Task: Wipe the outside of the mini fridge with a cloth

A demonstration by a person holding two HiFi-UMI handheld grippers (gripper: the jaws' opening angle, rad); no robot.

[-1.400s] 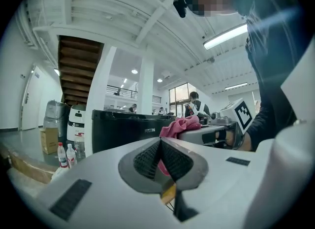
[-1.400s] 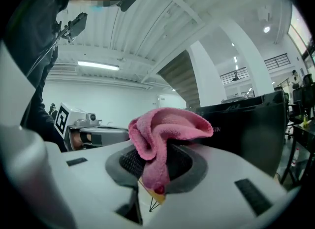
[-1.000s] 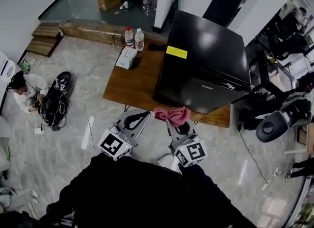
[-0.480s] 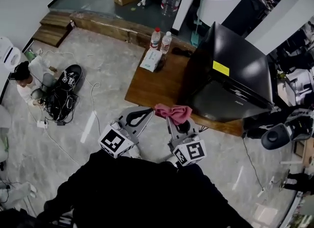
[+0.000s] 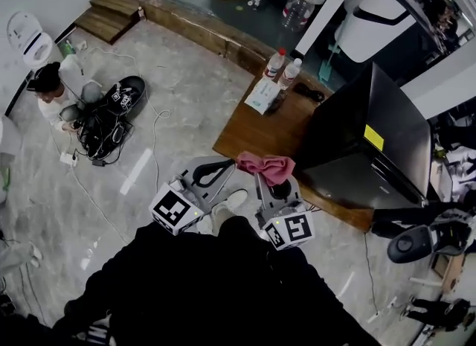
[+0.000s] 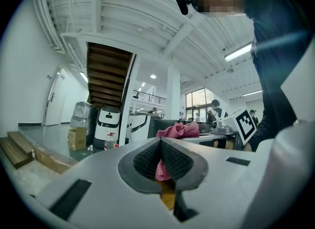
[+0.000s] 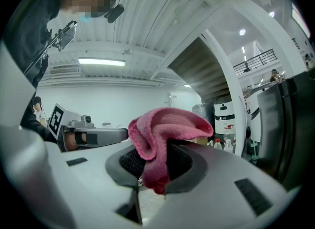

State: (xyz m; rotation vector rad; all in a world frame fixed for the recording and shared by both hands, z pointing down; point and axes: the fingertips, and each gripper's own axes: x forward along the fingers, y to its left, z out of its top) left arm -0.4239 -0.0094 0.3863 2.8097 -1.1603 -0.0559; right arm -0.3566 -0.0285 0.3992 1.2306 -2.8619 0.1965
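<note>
In the head view, the person is holding both tools out low in the middle of the frame, over the near corner of the wooden surface (image 5: 277, 135). The right tool (image 5: 271, 184) is gripping a pink cloth (image 5: 265, 166), which is bunching over its tip. The left tool (image 5: 223, 166) is lying just to the left of it, its tips meeting, close beside the cloth's left edge. The black mini fridge (image 5: 375, 140) is standing on the surface at the right of the frame, apart from the cloth. Two bottles (image 5: 282, 65) and a white packet (image 5: 263, 95) are sitting at the surface's far end. A person (image 5: 58, 88) is sitting on the floor at the upper left beside a tangle of cables (image 5: 100, 132). In the left gripper view, the tool's tips are pressing together at the top, and a sliver of pink is showing through the opening beneath them; I cannot tell whether it is pinched there. The cloth is rising just beyond, right of centre. In the right gripper view, the pads are clamping the cloth, which is folding up over them, while the fridge's dark side is filling the right edge.
</note>
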